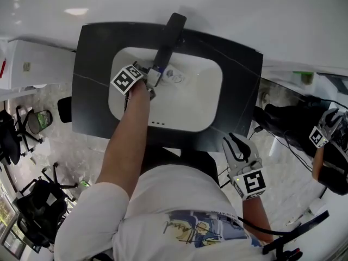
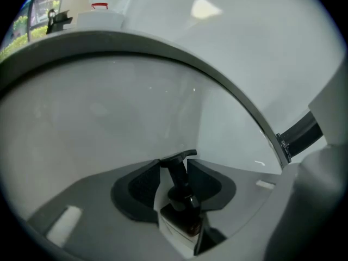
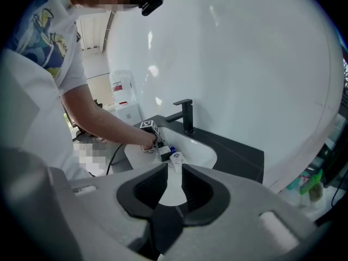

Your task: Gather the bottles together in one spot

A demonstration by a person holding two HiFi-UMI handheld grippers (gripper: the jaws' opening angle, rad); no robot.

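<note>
Jaws first, from the head view: the left gripper (image 1: 154, 78) reaches down into the white sink basin (image 1: 190, 107), close under the black faucet (image 1: 169, 34). Its marker cube faces up, and what its jaws enclose is too small to read here. A small pale bottle (image 1: 175, 76) lies in the basin just beside the jaw tips. The basin is set in a dark table (image 1: 239, 91). The right gripper (image 1: 237, 145) is held off the table's near edge, in front of the person's body and well apart from the basin.

In the left gripper view, the left gripper (image 2: 175, 165) has its jaws clenched on a dark pump bottle (image 2: 182, 222) with a white label. The bottle's body sits between the pads, touching both sides. Its black pump head points away from the camera toward the curved white wall of the basin (image 2: 98, 113).

In the right gripper view, the right gripper (image 3: 175, 170) has its jaws released, parted with nothing between them. Through the gap and beyond it lie the basin (image 3: 198, 151), the upright faucet (image 3: 186, 116) at the rim and the dark table (image 3: 239, 151). The person's arm stretches down to the left gripper (image 3: 161, 150) inside the basin, and the small pale bottle (image 3: 176, 157) lies just beside it.
</note>
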